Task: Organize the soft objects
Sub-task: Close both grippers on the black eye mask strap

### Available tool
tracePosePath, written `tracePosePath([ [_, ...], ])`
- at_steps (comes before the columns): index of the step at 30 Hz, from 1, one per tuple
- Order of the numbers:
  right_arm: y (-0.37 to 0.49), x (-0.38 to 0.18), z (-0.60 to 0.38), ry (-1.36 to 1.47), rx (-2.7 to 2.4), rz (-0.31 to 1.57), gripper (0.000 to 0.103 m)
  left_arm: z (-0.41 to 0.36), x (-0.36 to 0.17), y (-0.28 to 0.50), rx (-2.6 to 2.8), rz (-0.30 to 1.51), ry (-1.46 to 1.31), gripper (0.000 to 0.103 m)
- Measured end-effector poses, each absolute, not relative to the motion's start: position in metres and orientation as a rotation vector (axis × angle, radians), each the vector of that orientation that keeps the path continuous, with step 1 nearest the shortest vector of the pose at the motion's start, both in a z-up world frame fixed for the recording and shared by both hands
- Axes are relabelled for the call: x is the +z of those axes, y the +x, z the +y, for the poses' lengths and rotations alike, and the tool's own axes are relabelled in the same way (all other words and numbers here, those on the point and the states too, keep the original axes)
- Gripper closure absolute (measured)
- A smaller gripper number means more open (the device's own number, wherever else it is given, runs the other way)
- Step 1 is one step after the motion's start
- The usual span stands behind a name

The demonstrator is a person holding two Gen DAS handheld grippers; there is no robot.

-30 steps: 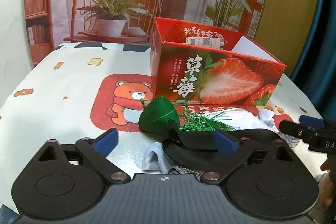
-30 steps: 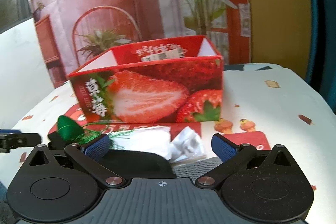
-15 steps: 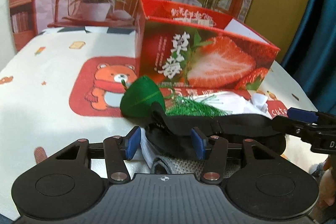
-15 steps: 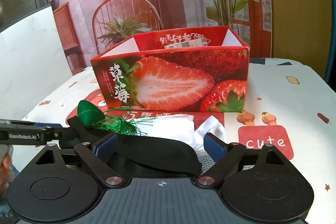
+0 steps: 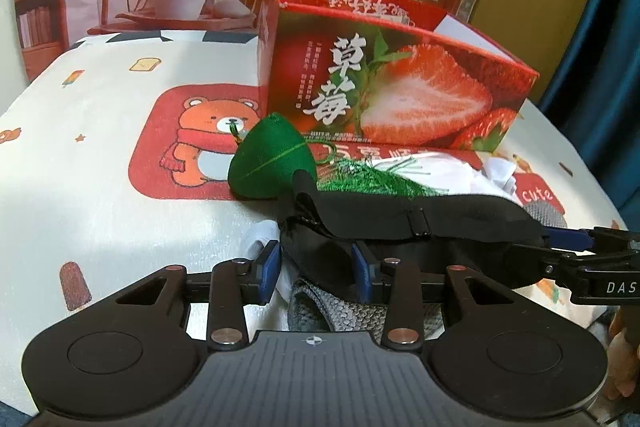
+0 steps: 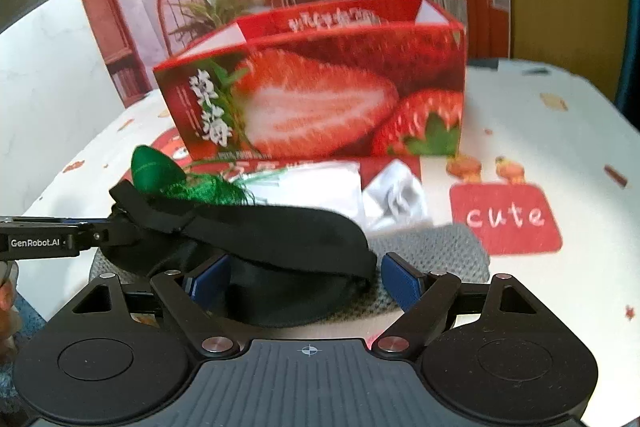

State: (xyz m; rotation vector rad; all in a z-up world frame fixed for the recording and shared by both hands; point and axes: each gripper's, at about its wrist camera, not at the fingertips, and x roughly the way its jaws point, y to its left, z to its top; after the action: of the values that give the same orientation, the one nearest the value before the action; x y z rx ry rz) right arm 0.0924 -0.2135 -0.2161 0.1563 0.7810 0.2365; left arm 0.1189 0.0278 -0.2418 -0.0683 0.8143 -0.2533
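Eye mask (image 5: pixel 400 223), black and limp, lies across the top of the soft pile at the near edge of the table (image 5: pixel 100 219), at about 12 o'clock from the left gripper (image 5: pixel 316 265) and just past its tips. That gripper's jaws have just been closing, and the mask's left end sits between them; the blue pads (image 5: pixel 269 267) look to be pressing into the black fabric, so I judge the claw clenched on the mask, if only lightly. The right gripper (image 6: pixel 304 279) straddles the mask's other end, its jaws wide though they too have just been narrowing, with clear air beside its right pad; it is released.

Under the mask lie a grey knitted cloth (image 6: pixel 432 247) and white cloth (image 6: pixel 396 195). At about 11 o'clock in the left view sits a green stuffed pouch (image 5: pixel 272 167) whose tassel (image 5: pixel 360 179) runs under the mask's strap.

Farther off, at 12 o'clock, stands the open strawberry box (image 5: pixel 400 91), likely the destination.

To do this grasp well, bite only black fabric, not the grey knit beneath. Close the right side fully before lifting, raise both ends together, and watch that the strap does not drag the tassel along.
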Motion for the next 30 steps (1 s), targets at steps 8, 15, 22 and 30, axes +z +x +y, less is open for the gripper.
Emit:
tracePosePath([
  [8,0.091,-0.213,-0.211,0.164,0.258,0.759,0.03,0.025,-0.246,0.121,-0.261,0.834,-0.061,0.062],
  [15,0.086,-0.2,-0.214,0.155,0.267,0.676,0.047,0.024,-0.249,0.122,-0.267,0.845,-0.049,0.062],
  [22,0.086,-0.199,-0.218,0.172,0.254,0.642,0.074,0.024,-0.25,0.123,-0.271,0.846,-0.049,0.062],
  [30,0.084,-0.198,-0.213,0.122,0.25,0.623,0.086,0.025,-0.249,0.122,-0.303,0.835,-0.082,0.058],
])
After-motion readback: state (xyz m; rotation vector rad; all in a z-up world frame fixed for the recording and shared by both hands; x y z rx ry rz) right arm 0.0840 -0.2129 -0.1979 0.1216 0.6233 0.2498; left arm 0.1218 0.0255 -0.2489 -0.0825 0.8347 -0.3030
